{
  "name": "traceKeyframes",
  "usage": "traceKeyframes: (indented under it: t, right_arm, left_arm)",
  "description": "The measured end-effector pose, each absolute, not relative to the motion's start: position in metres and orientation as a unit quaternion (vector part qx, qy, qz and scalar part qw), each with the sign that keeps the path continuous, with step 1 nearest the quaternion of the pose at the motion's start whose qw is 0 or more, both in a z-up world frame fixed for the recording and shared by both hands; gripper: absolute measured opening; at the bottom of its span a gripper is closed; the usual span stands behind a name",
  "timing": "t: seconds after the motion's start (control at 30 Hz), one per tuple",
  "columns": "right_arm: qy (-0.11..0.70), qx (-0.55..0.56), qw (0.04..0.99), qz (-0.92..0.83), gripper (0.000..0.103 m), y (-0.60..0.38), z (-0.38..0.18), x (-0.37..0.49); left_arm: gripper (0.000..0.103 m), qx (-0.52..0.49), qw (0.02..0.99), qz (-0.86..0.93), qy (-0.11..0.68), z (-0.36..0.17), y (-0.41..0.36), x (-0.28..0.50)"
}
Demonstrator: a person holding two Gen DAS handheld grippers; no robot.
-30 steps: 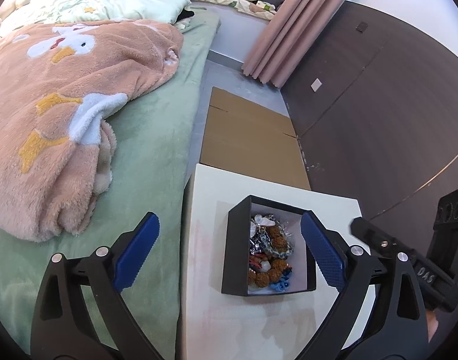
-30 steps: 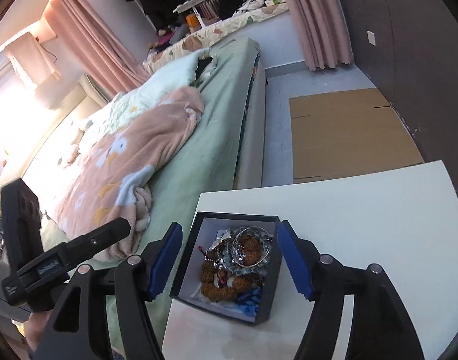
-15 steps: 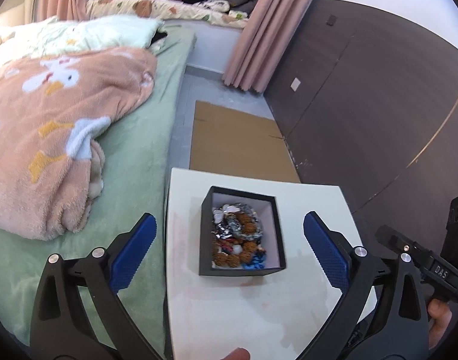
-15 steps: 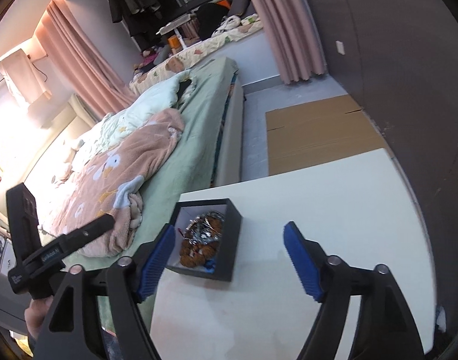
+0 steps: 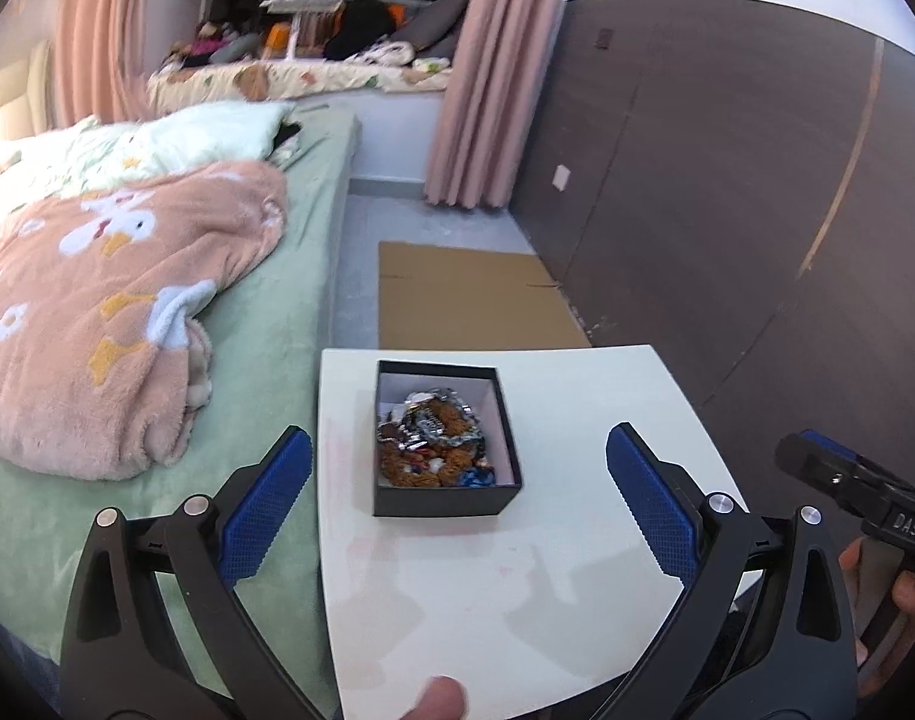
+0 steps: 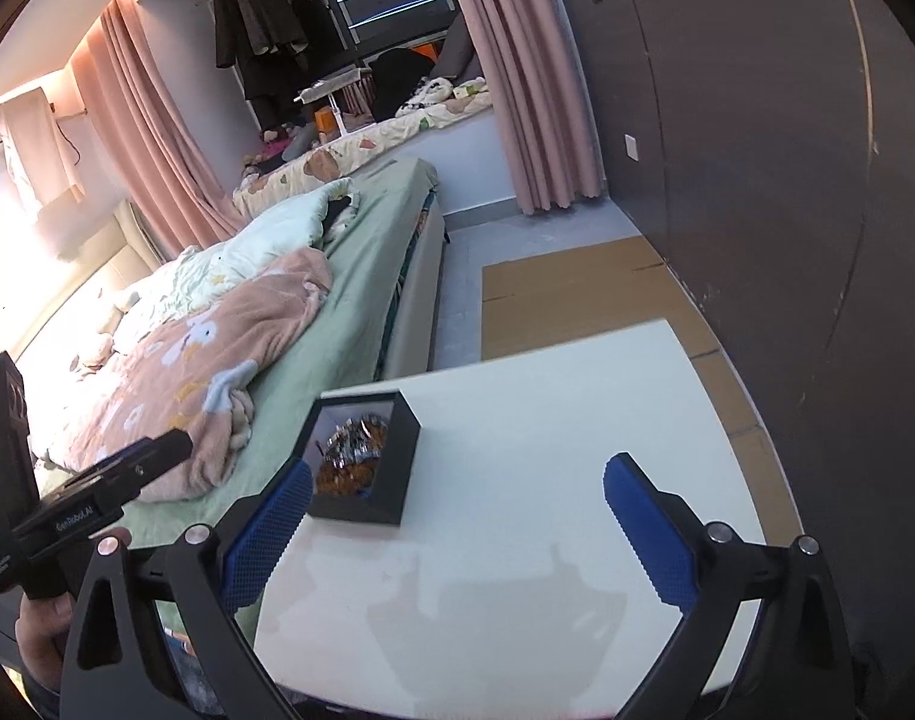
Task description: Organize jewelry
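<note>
Left wrist view: I see black box (image 5: 447, 501) near table's (image 5: 517, 600) left edge, holding tangled silver and brown jewelry (image 5: 433, 438); left gripper (image 5: 457, 498) and right gripper (image 6: 457, 516) gape empty, the right's jaws just widened; "DAS" printed on the right one.

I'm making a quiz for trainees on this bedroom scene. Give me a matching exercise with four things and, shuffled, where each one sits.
Things:
1. black square open box
2. tangled pile of jewelry
3. flat brown cardboard sheet
4. fluffy peach blanket with white ducks

Places:
A. on the green bed
B. on the white table
C. on the grey floor beyond the table
D. inside the box

Pairs: 1-B, 2-D, 3-C, 4-A
</note>
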State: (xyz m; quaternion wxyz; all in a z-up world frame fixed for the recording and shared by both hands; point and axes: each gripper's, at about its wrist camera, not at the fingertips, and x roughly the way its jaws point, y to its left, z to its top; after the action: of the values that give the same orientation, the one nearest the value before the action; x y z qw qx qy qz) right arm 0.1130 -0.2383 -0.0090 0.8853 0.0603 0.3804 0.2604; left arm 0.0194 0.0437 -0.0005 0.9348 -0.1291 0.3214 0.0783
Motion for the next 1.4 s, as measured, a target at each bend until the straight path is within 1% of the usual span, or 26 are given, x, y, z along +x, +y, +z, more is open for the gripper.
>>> traceKeyframes:
  t: [0.13, 0.23, 0.6, 0.83, 1.4]
  right_arm:
    - [0.387, 0.068, 0.885, 0.251, 0.095, -0.245, -0.02, 0.109]
    - [0.389, 0.05, 0.885, 0.252, 0.095, -0.24, -0.025, 0.11]
    - [0.387, 0.048, 0.884, 0.259, 0.095, -0.239, -0.024, 0.109]
    - [0.383, 0.067, 0.886, 0.253, 0.095, -0.253, -0.02, 0.11]
    - [0.388, 0.06, 0.885, 0.248, 0.095, -0.252, -0.02, 0.111]
  left_arm:
    - [0.098, -0.112, 0.94, 0.079, 0.313, -0.005, 0.035, 0.01]
    - [0.098, -0.094, 0.942, 0.089, 0.309, -0.005, 0.03, 0.009]
    - [0.098, -0.096, 0.943, 0.086, 0.308, -0.01, 0.024, 0.011]
    - [0.098, -0.093, 0.943, 0.09, 0.307, -0.011, 0.021, 0.012]
    - [0.098, -0.097, 0.945, 0.085, 0.3, -0.008, 0.02, 0.011]
